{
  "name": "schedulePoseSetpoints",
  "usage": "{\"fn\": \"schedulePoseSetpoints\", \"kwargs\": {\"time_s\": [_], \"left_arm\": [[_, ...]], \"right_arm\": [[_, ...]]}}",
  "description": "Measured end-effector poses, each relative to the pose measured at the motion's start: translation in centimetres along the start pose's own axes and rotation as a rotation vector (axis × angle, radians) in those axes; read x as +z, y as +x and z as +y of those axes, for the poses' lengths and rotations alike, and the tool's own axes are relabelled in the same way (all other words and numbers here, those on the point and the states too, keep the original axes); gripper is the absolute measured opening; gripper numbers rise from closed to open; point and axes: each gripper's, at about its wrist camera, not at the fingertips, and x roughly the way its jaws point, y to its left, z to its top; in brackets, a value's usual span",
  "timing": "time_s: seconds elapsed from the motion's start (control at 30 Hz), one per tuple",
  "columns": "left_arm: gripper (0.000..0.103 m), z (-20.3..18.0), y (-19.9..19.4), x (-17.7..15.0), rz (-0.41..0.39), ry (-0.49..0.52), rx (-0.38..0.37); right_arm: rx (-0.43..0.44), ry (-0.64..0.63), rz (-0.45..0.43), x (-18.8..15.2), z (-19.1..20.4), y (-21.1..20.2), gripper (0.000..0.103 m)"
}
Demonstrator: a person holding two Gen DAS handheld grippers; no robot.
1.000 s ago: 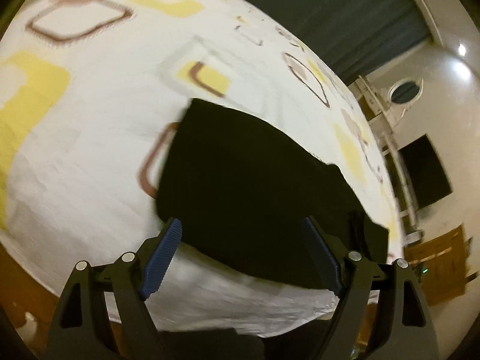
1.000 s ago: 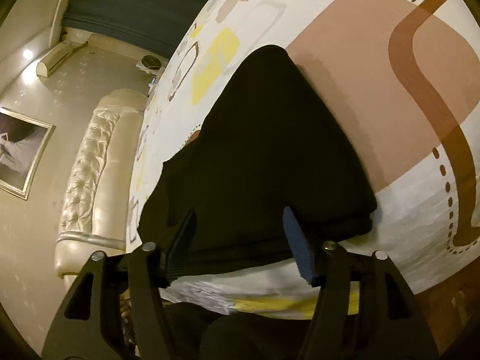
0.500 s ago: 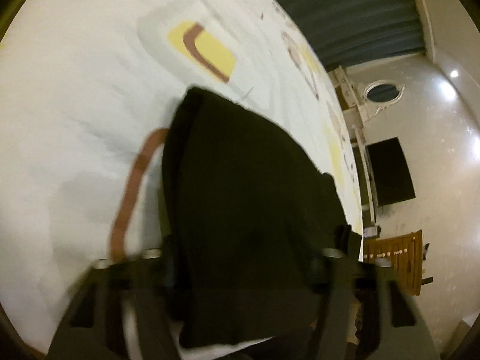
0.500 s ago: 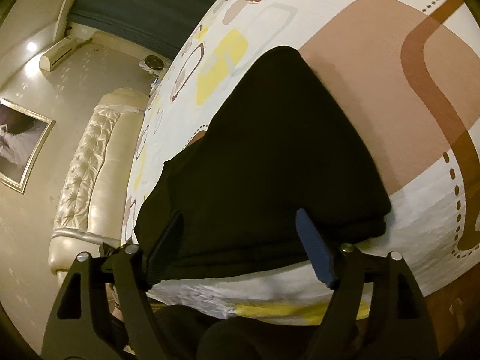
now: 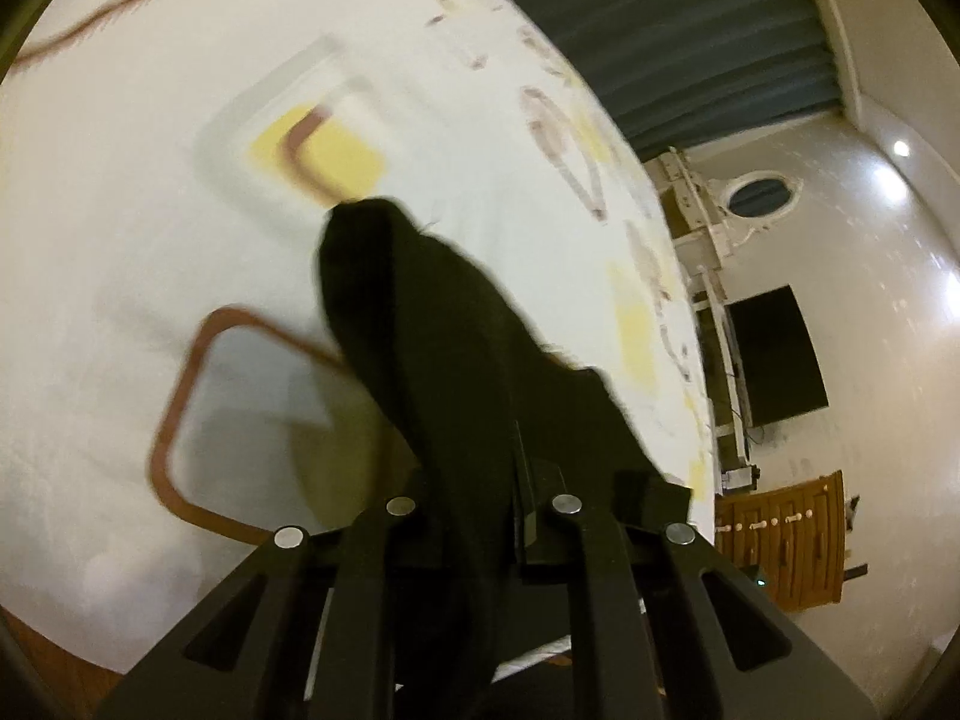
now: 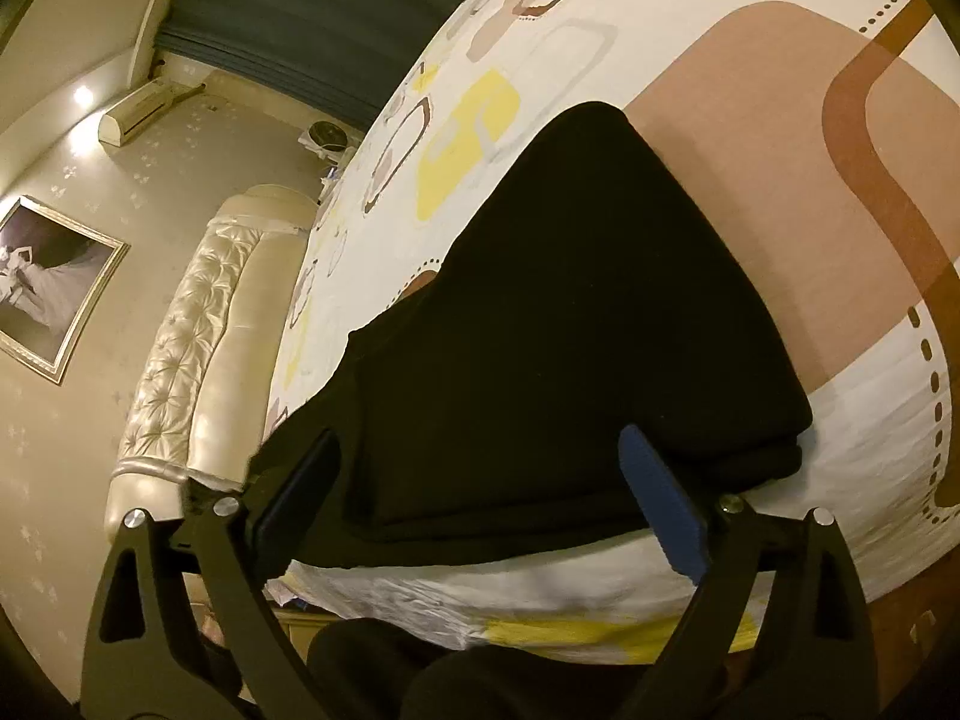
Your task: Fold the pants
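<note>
Left gripper pinches a lifted edge of the black pants | pants lie folded on the patterned bedspread near me | right gripper hovers spread, empty | I risk the one-sided lift skewing the fold.

Black gripper frames — blue pads, silver screws
</note>
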Motion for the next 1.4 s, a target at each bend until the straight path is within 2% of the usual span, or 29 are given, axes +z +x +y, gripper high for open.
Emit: {"fn": "schedulePoseSetpoints", "kwargs": {"time_s": [0.2,0.3,0.47,0.67,0.8,0.87,1.0,1.1,1.2,1.4], "left_arm": [[0.012,-8.7,-1.6,-0.3,-0.004,0.150,0.015],[0.012,-13.8,-0.9,-1.3,0.009,0.242,0.021],[0.012,-21.2,2.7,-3.7,0.045,0.383,0.038],[0.012,-27.5,10.8,-7.8,0.109,0.505,0.087],[0.012,-29.3,15.9,-10.8,0.147,0.561,0.150],[0.012,-29.9,18.1,-12.3,0.159,0.598,0.191],[0.012,-30.1,22.3,-15.6,0.178,0.662,0.289],[0.012,-29.7,24.9,-17.6,0.181,0.696,0.362],[0.012,-29.2,26.6,-19.2,0.175,0.720,0.417],[0.012,-28.4,27.6,-20.3,0.151,0.735,0.467]], "right_arm": [[0.007,0.016,0.000,0.0,-0.2,-0.1,0.095],[0.014,0.025,-0.003,0.1,-0.4,-0.2,0.095],[0.032,0.038,-0.005,0.1,-0.6,-0.2,0.096],[0.088,0.082,-0.013,0.2,-1.3,-0.4,0.096],[0.131,0.155,-0.019,0.6,-2.0,-1.2,0.095],[0.130,0.188,-0.037,1.0,-1.9,-2.0,0.095],[0.086,0.170,-0.128,1.9,-1.5,-4.1,0.095],[0.091,0.200,-0.148,2.1,-2.1,-4.5,0.096],[0.108,0.245,-0.159,2.2,-2.9,-4.6,0.096],[0.114,0.261,-0.174,2.5,-3.0,-4.7,0.096]]}}
